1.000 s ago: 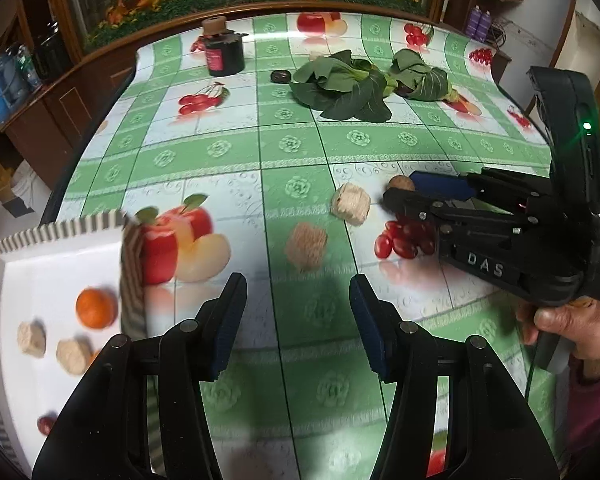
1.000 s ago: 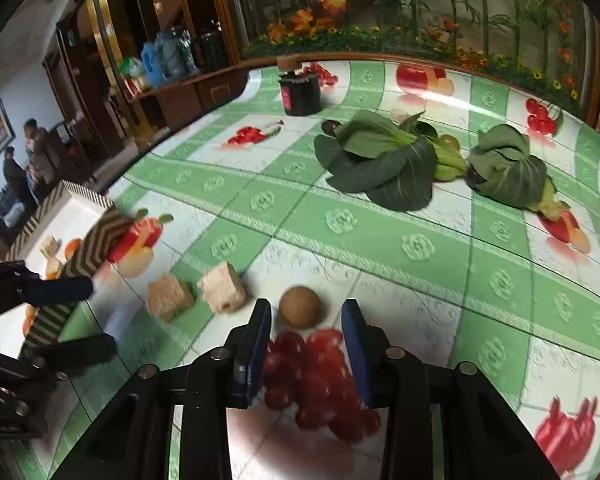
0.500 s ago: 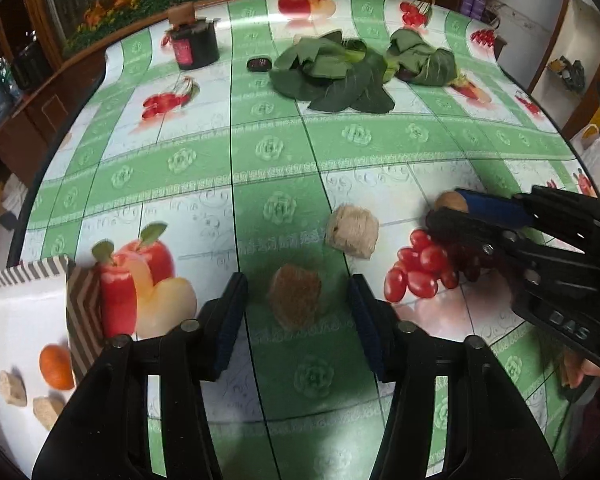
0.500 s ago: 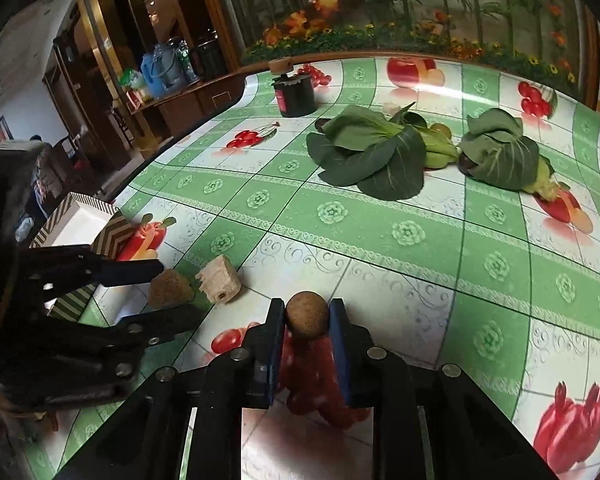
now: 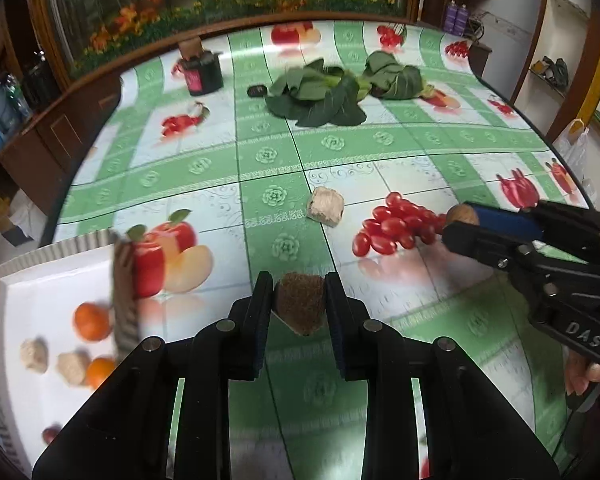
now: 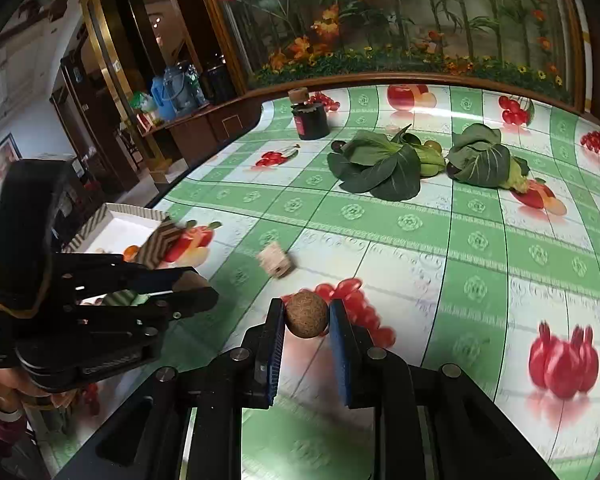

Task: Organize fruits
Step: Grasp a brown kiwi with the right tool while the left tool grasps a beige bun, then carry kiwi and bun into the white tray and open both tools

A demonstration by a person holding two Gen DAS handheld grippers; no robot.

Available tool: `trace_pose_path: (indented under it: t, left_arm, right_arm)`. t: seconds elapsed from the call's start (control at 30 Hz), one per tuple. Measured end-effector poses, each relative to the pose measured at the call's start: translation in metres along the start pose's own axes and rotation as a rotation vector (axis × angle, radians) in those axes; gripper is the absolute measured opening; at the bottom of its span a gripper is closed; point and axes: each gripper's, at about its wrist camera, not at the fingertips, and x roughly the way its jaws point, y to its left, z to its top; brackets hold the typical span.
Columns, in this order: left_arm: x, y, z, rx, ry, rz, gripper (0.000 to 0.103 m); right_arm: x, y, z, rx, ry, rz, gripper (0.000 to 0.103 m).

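Fruits lie spread around the cherry tomato cluster (image 5: 396, 226) on the bench (image 5: 340, 168). Just right of that cluster, the right gripper (image 6: 306, 316) is closed on a round brown fruit (image 6: 306, 314), pinched between its blue pads. Below and left of the cluster, the left gripper (image 5: 298, 304) is clamped on a brown cube (image 5: 300, 304); whether the cube is lifted clear of the bench cannot be told. A pale cube (image 5: 325, 211) sits just left of the cluster, apart from it. Well to the cluster's left stands a white tray (image 5: 40, 280) with striped walls, holding 2 oranges (image 5: 92, 320) and 2 pale cubes (image 5: 34, 356). Leafy greens (image 5: 320, 96) and a dark jar (image 5: 202, 74) lie far beyond the cluster.
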Motion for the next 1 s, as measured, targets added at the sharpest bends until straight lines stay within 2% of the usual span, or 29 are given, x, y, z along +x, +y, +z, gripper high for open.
trace_pose_path:
  t: [0.17,0.4,1.0]
  left_arm:
    - [-0.029,-0.002,-0.018,0.011,-0.060,0.038,0.025]
    - [-0.051,0.008,-0.042,-0.002,-0.088,0.080,0.026]
    - [-0.089,0.062,-0.082,-0.091,-0.134,0.171,0.026]
  right_arm:
    - [-0.010,0.016,-0.015,0.006,-0.005,0.019,0.022]
    - [-0.015,0.040,-0.028,0.002,0.003,0.060,0.022]
    - [-0.004,0.121,-0.026,-0.129,0.018,0.147,0.022]
